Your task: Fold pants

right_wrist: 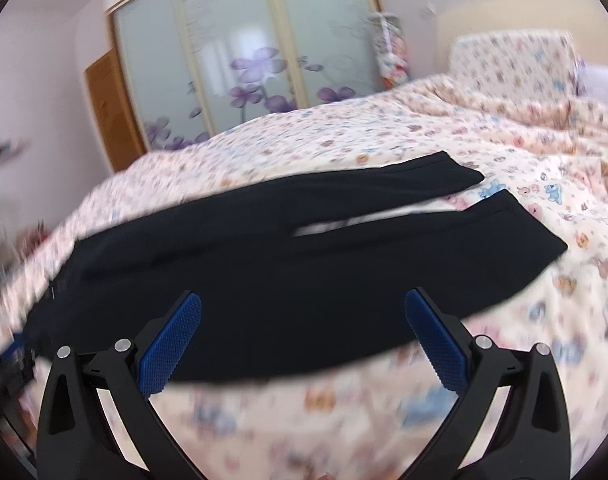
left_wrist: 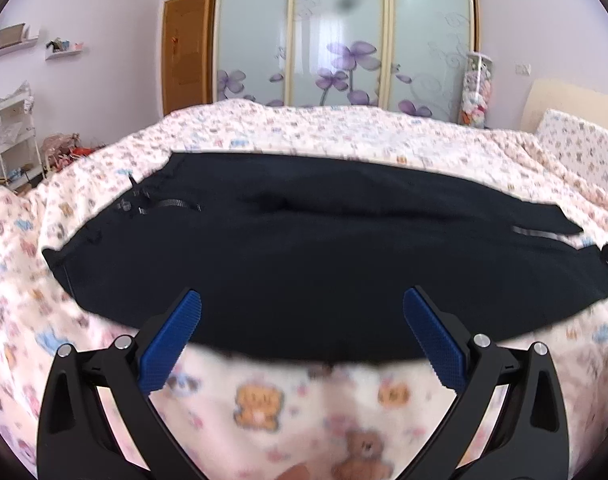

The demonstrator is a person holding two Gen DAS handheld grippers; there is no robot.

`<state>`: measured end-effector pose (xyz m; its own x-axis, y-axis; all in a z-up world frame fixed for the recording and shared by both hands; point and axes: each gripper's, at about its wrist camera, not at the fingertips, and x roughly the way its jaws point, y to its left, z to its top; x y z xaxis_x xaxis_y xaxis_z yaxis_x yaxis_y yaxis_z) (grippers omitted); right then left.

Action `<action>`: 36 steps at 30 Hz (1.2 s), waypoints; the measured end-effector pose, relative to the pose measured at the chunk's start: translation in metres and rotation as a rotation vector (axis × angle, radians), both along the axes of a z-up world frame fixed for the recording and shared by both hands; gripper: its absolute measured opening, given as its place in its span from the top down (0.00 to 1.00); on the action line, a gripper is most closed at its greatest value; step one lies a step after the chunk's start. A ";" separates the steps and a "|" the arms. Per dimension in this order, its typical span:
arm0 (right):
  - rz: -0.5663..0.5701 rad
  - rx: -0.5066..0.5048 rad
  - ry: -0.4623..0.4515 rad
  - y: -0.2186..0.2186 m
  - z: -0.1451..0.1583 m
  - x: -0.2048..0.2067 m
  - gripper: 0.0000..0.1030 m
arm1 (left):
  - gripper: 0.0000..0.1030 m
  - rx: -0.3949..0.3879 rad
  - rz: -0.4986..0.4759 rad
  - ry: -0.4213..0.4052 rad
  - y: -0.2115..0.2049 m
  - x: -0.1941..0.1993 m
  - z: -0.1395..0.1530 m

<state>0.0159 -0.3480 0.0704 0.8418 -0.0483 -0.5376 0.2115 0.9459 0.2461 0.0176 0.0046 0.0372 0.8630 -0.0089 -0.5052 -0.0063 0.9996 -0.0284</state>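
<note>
Dark navy pants [left_wrist: 304,256] lie flat across the bed, waistband with zip and buckle details at the left. In the right wrist view the same pants [right_wrist: 263,272] stretch to the right, and the two legs end side by side with a narrow gap between them. My left gripper [left_wrist: 301,306] hovers open over the near edge of the pants, blue pads [left_wrist: 171,344] spread wide, nothing between them. My right gripper [right_wrist: 302,306] is also open above the near edge of the pants, nothing held.
The bed is covered by a pink teddy-bear blanket [left_wrist: 263,400]. A pillow [right_wrist: 512,64] sits at the far right. Sliding wardrobe doors with purple flowers [left_wrist: 344,40] stand behind the bed. A white shelf rack [left_wrist: 11,136] and clutter are at the far left.
</note>
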 end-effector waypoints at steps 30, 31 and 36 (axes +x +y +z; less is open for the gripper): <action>-0.647 -0.044 0.303 -0.216 -0.040 0.313 0.52 | 0.02 0.073 -0.076 -0.072 -0.029 0.014 -0.020; -0.664 -0.042 0.299 -0.222 -0.041 0.313 0.52 | 0.02 0.072 -0.077 -0.062 -0.028 0.016 -0.022; -0.608 -0.067 0.366 -0.249 -0.060 0.322 0.52 | 0.02 0.060 -0.076 -0.036 -0.026 0.020 -0.025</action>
